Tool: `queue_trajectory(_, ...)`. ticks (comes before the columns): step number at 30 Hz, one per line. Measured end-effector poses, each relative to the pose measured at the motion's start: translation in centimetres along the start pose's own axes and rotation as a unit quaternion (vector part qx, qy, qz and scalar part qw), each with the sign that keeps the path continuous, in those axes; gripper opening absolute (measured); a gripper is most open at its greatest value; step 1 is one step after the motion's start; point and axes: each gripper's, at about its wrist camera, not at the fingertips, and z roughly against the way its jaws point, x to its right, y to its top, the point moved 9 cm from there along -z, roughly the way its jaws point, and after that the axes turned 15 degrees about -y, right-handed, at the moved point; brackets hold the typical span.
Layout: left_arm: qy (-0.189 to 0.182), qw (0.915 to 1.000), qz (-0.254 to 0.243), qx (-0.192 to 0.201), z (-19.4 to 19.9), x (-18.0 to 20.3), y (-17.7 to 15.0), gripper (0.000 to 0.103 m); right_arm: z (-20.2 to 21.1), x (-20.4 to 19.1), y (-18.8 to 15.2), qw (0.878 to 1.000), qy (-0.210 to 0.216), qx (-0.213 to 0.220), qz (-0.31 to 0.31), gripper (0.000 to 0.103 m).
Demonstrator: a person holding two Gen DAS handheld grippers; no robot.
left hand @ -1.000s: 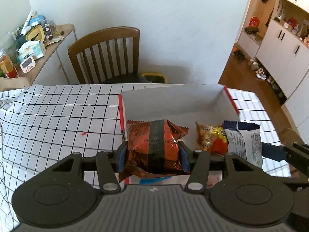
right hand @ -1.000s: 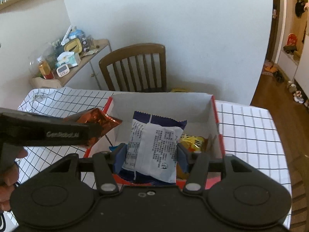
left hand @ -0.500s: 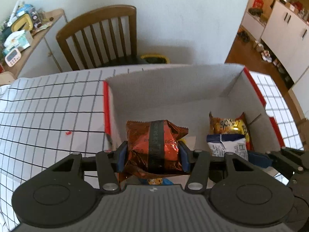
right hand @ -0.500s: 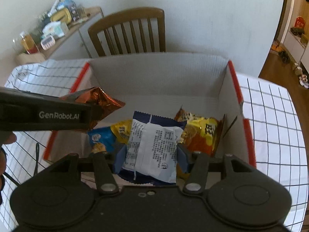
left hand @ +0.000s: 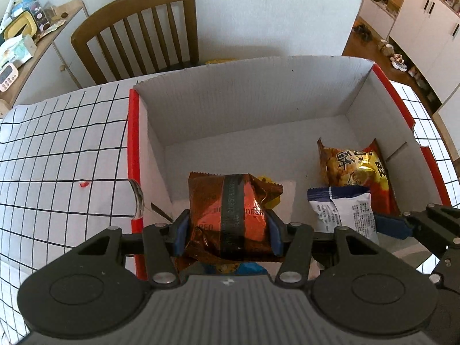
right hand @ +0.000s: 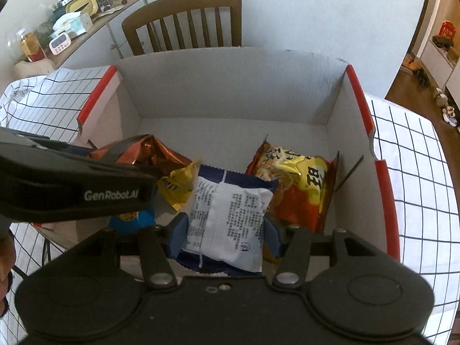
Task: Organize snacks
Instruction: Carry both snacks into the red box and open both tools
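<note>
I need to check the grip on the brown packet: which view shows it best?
The left wrist view: the brown packet sits face-on between the left gripper jaws. The right wrist view shows only its crinkled end behind that gripper's side.

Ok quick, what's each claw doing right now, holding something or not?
Left claw: closed on the brown snack packet, over the box.
Right claw: closed on the white and blue snack packet, over the same box.
</note>
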Motion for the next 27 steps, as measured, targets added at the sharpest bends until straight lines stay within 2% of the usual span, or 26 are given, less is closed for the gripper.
queue_trajectory(5,-0.004,1.0000,0.005,0.006,0.3,-0.1,-0.1,0.053,0.0,0.2,0.0,1.000,-0.001,-0.001,-0.002,0.057)
queue_trajectory(8,-0.009,0.9998,0.007,0.014,0.9,-0.2,0.0,0.054,0.6,0.3,0.1,1.000,0.000,0.007,-0.004,0.065)
queue_trajectory(13,-0.019,0.9992,0.010,0.035,2.7,0.0,0.1,0.061,2.1,0.7,0.3,1.000,0.004,0.021,-0.015,0.070)
queue_trajectory(22,-0.025,0.9979,-0.003,0.060,6.2,0.9,-0.2,0.062,5.2,1.7,0.4,0.998,0.008,0.050,-0.032,0.082)
queue_trajectory(27,-0.026,0.9968,-0.010,0.075,8.1,1.5,-0.6,0.062,6.7,2.2,0.4,0.997,0.011,0.065,-0.040,0.084)
